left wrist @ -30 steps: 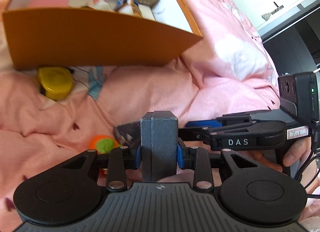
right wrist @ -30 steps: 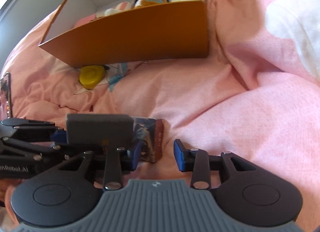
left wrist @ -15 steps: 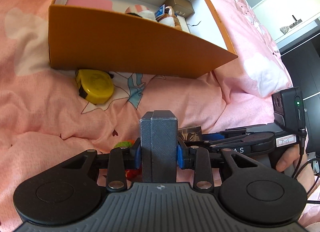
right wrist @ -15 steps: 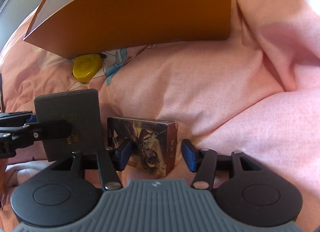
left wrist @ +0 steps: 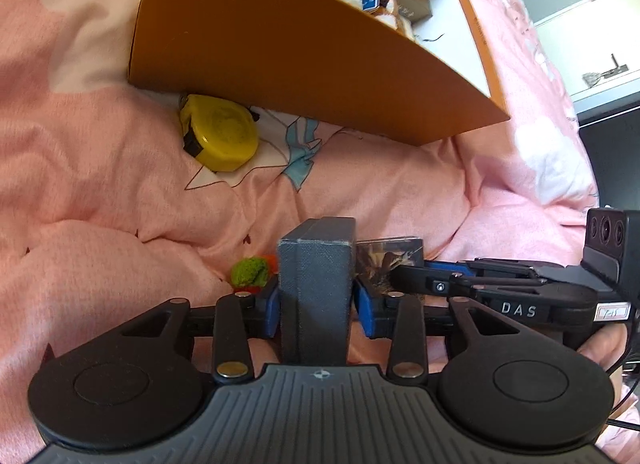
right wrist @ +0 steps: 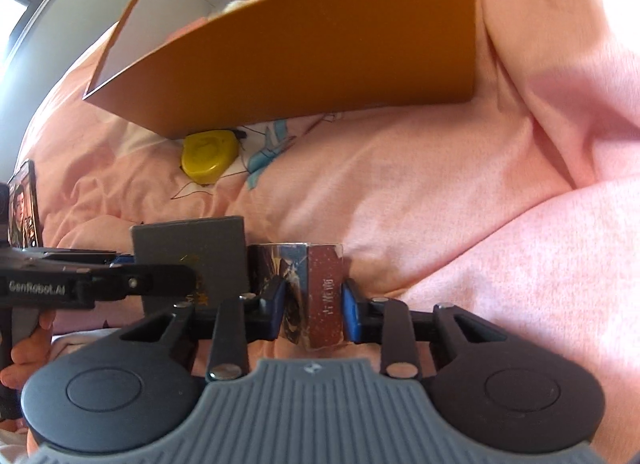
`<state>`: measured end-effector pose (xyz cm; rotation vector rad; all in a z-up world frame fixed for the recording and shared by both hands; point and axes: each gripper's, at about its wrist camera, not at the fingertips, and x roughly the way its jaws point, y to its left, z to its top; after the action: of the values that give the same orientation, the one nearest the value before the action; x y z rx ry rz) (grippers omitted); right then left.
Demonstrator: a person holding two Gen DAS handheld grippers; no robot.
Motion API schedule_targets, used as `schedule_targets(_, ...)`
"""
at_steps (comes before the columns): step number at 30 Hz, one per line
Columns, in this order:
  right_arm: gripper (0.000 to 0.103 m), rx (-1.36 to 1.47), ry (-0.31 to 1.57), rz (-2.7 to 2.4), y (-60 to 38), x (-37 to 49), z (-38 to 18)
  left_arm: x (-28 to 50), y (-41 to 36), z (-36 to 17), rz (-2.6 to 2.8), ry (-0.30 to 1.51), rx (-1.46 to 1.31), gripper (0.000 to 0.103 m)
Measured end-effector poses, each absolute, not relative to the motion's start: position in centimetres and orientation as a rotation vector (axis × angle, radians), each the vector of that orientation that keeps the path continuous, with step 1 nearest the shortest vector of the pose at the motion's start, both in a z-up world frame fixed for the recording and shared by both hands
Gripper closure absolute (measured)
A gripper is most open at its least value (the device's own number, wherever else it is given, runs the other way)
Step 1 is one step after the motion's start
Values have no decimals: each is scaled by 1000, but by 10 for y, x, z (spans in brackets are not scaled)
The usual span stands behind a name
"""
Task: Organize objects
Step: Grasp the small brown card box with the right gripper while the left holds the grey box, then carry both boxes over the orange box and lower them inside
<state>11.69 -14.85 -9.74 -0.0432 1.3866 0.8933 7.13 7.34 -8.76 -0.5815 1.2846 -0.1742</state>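
Closing since earlier, right claw (right wrist: 314,306) pinches card box (right wrist: 316,296); left claw (left wrist: 316,304) loosens around grey box (left wrist: 316,276) on pink quilt (left wrist: 380,184).

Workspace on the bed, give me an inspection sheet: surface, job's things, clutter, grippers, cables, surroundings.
Surface: rumpled pink bedspread.
Job's things: orange box partly filled; grey box and picture card box in the grippers.
Clutter: yellow tape measure against the box; green pom-pom on the bedspread.
Grippers: left gripper opening, grey box between the pads; right gripper closing on the card box.
Cables: black cable by the right hand.
Surroundings: white cabinet.
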Motion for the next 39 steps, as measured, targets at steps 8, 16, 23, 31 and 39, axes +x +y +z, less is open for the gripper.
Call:
schedule_targets(8, 79, -92, 1304, 938, -142, 110, -62, 71, 75, -67, -211, 1200, -570, 65)
schedule_targets(16, 79, -123, 1200, 924, -145, 123, -20, 80, 81, -27, -243, 1096, -572, 65)
schedule_targets(23, 79, -67, 1082, 948, -147, 149, 32, 105, 92, 20, -266, 976, -510, 65)
schedule_targets(31, 80, 31, 986, 955, -121, 204, 67, 162, 115, 51, -194, 881, -432, 65)
schedule_targets(39, 80, 141, 955, 848, -66, 263, 52, 214, 131, 28, -104, 893, -420, 65)
